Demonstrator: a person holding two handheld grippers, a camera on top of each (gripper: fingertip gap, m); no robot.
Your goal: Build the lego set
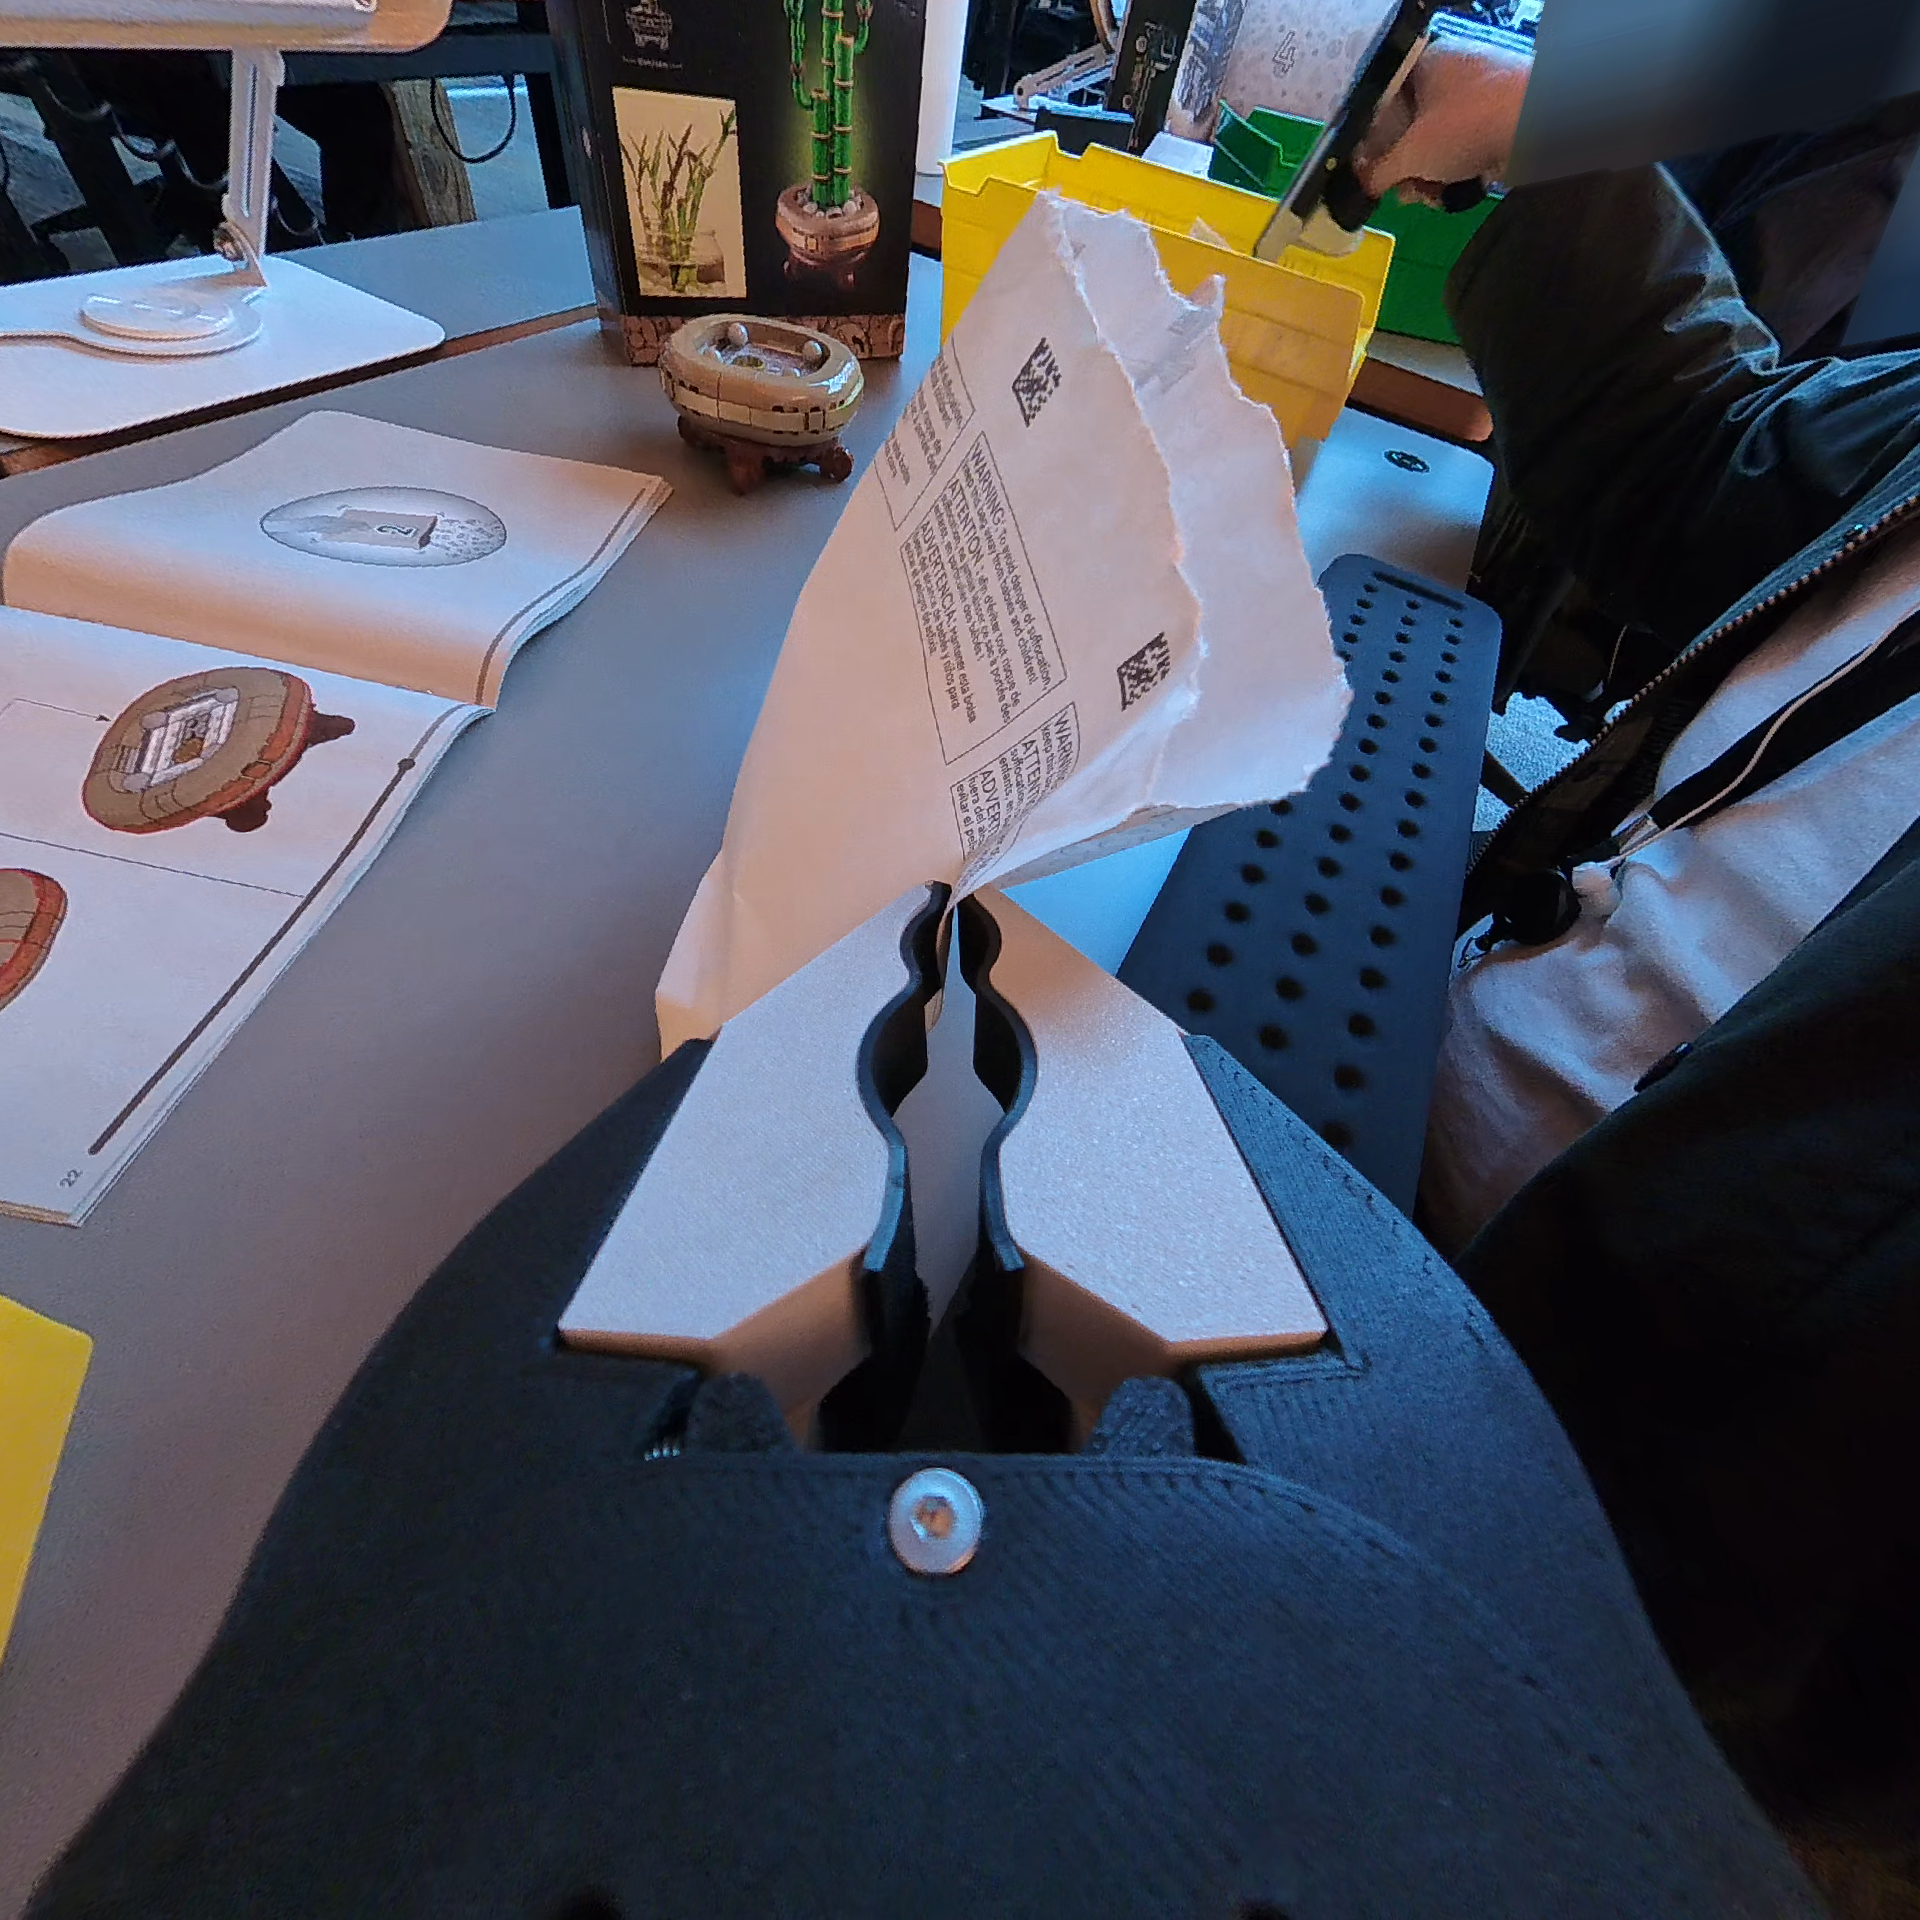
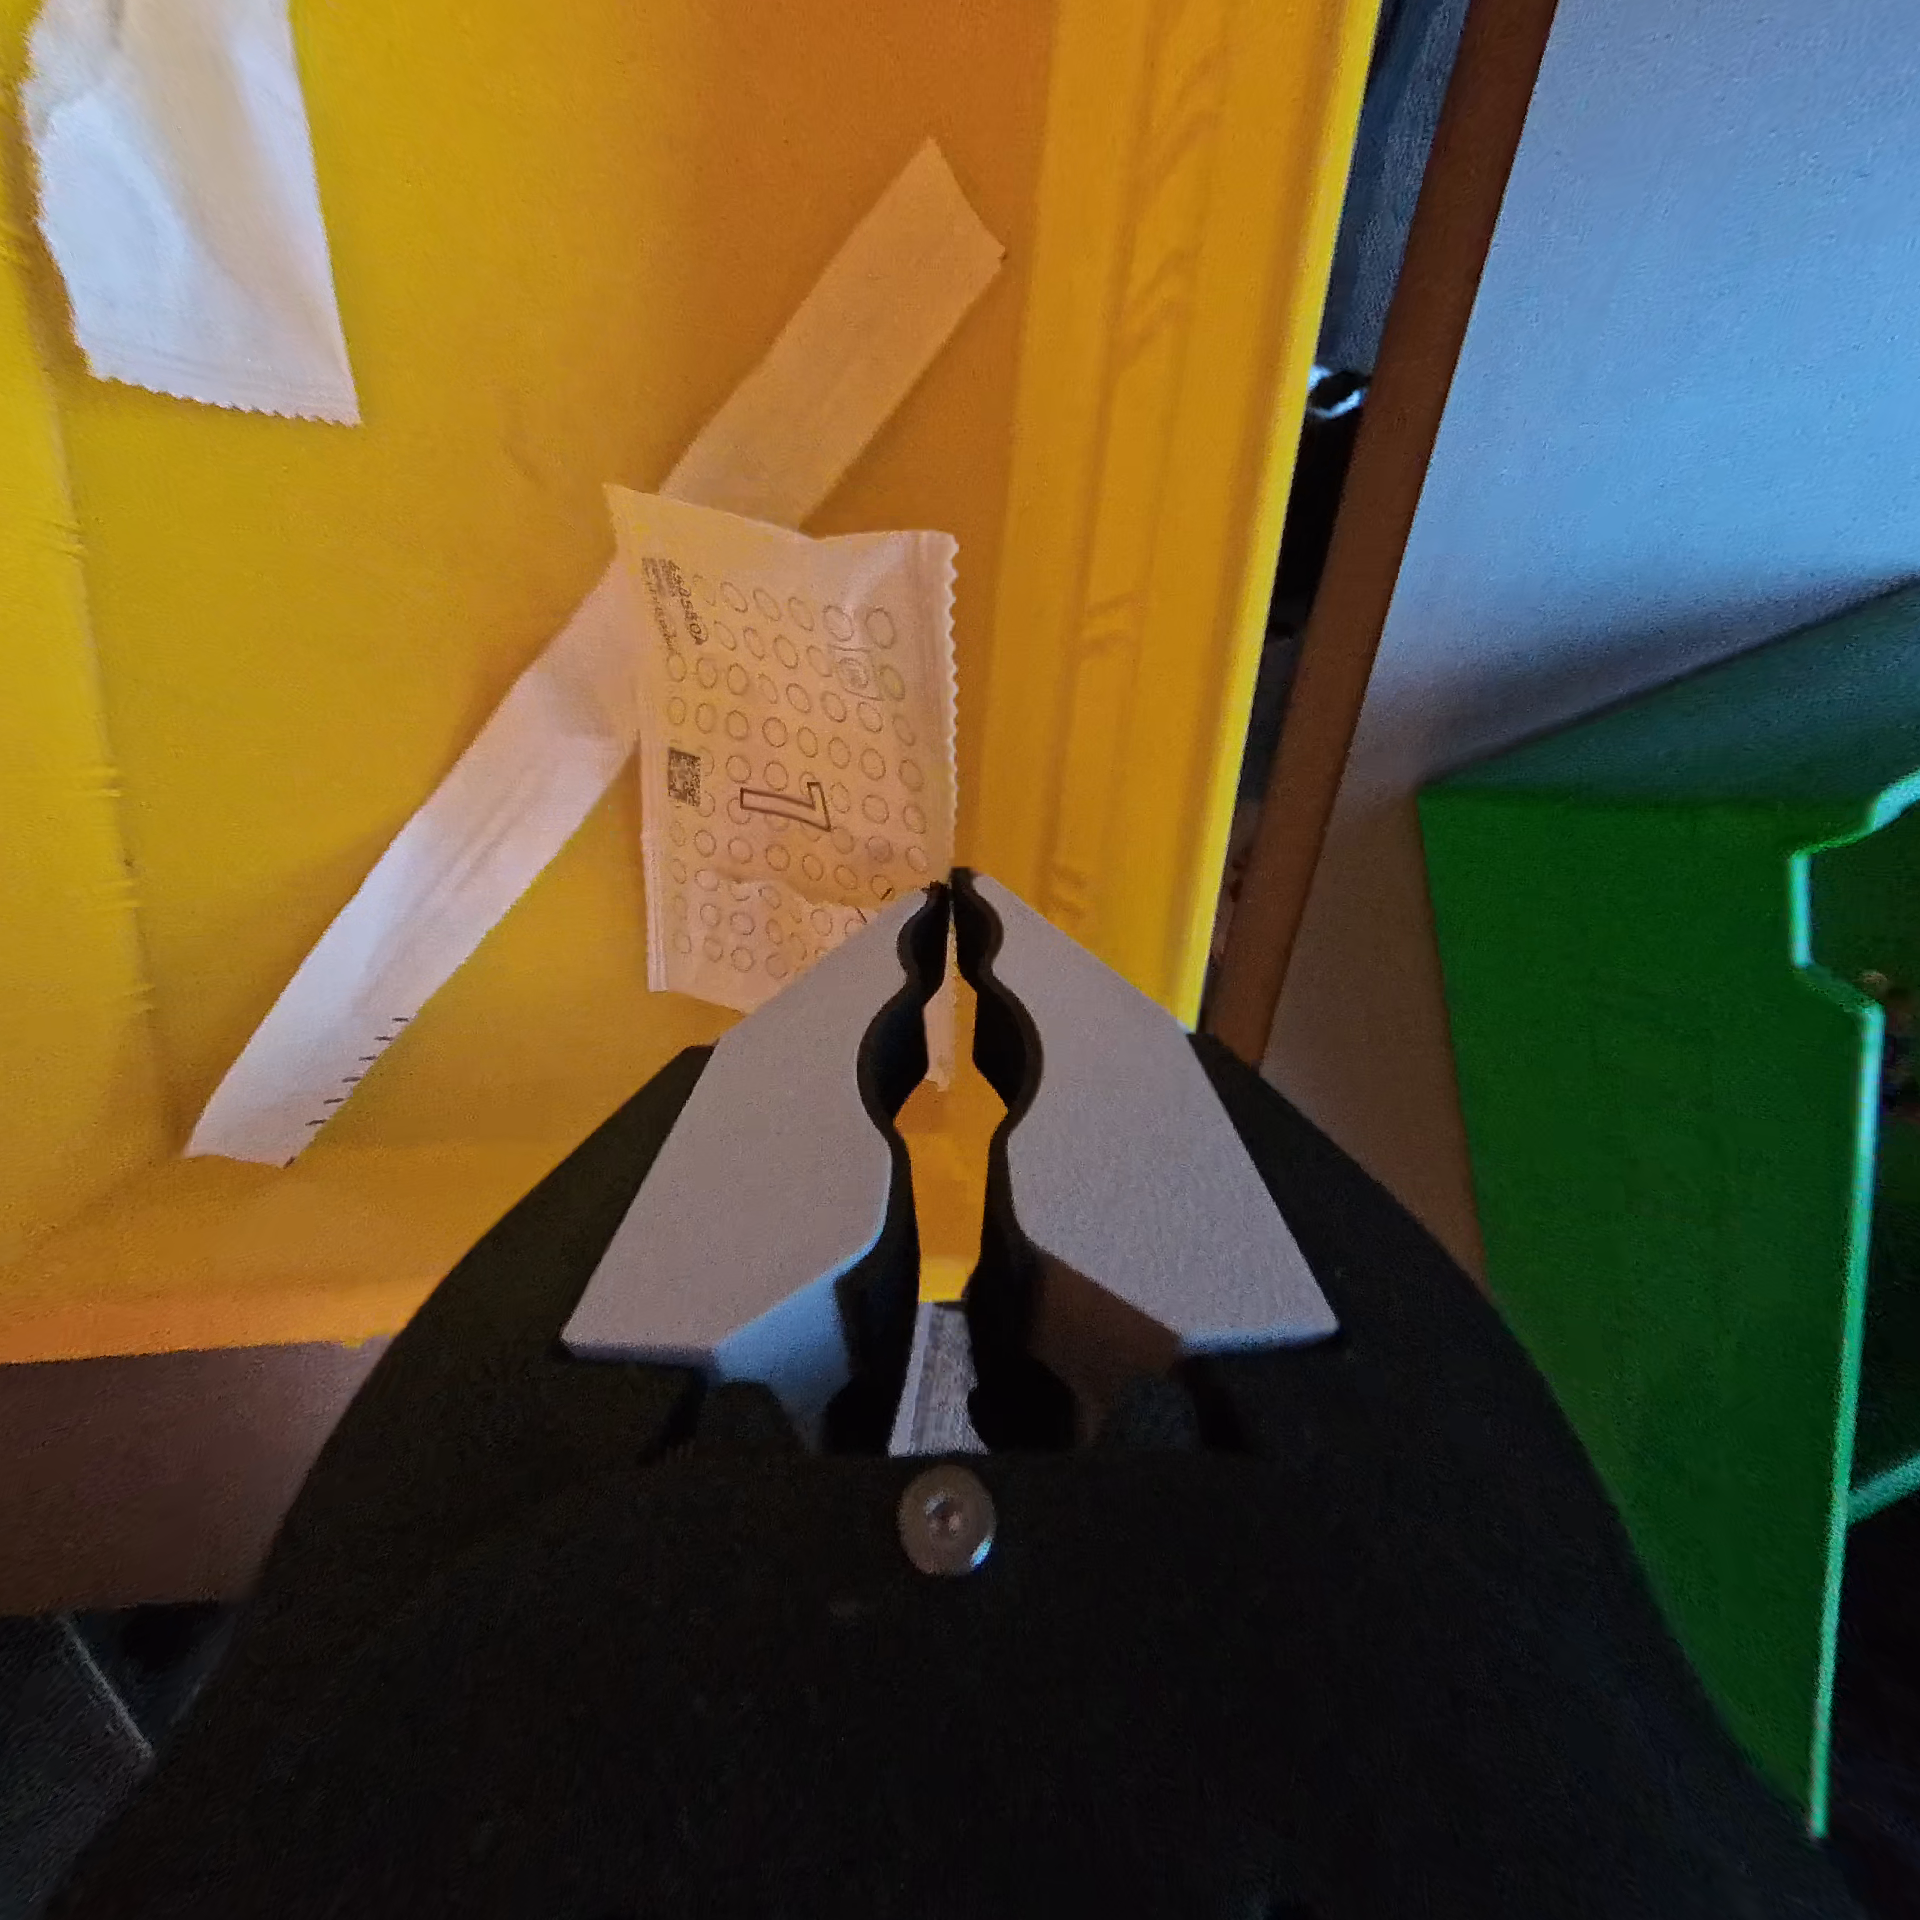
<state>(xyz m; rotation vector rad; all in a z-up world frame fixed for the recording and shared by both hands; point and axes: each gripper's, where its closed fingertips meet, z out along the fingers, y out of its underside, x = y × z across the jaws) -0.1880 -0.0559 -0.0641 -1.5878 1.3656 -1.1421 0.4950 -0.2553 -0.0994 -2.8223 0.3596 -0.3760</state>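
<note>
White paper fills the middle of the left wrist view: a torn bag (image 1: 997, 644) printed with black text, its ragged edge at the top, pinched at a lower corner between the closed tips of the left gripper (image 1: 948, 906).

Going left to right in that view: a white stand (image 1: 197, 312) sits at upper left. Below it an open booklet (image 1: 260, 727) lies on the grey table (image 1: 582, 831), its pages showing a round tan and brown base. At top centre stands a dark box (image 1: 748, 156) picturing a green bamboo plant. Just in front of it rests the built base (image 1: 764, 400), tan with brown feet. Behind the bag is a yellow bin (image 1: 1309, 312). The right gripper (image 1: 1314, 223) pokes down into it at upper right, held by a hand (image 1: 1444, 114). A black perforated panel (image 1: 1340, 831) lies right of the bag, beside a person's dark jacket (image 1: 1662, 416).

In the right wrist view, from the left, scraps of white paper (image 2: 197, 208) lie on the yellow bin (image 2: 499, 364) floor, then a long strip (image 2: 582, 675), then a small bag (image 2: 800, 758) patterned with circles. The right gripper (image 2: 951, 894) has its tips pressed together over that small bag's lower right corner; whether it grips the paper I cannot tell. A green bin (image 2: 1621, 1143) stands at far right.
</note>
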